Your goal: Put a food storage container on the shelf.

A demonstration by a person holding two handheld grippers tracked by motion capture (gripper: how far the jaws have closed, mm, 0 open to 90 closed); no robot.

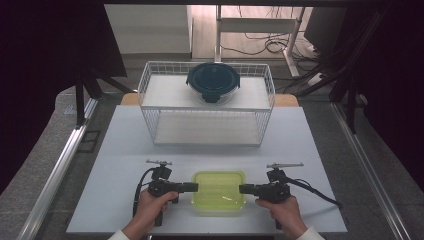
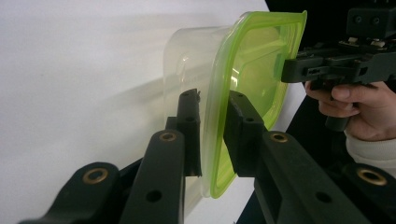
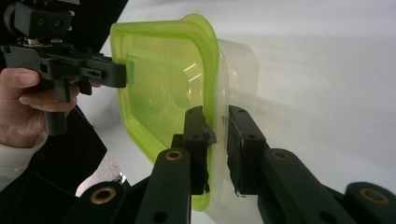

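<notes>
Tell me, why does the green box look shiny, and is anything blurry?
High view: ceiling light makes a white glare streak on the green lid, and the room around the table is dark. Left gripper view: sharp lid rim, soft shadow on the table beside the clear tub. Right gripper view: the nearest parts of the jaws look slightly soft.

Lighting: even, bright overhead light on the white table (image 1: pixel 125 150); surroundings dark at both sides. Shadows: soft, faint. Glare: small highlights on the green lid (image 1: pixel 218 187). Focus: high view slightly soft; gripper views sharp mid-range, black jaws near the lens blurred.
</notes>
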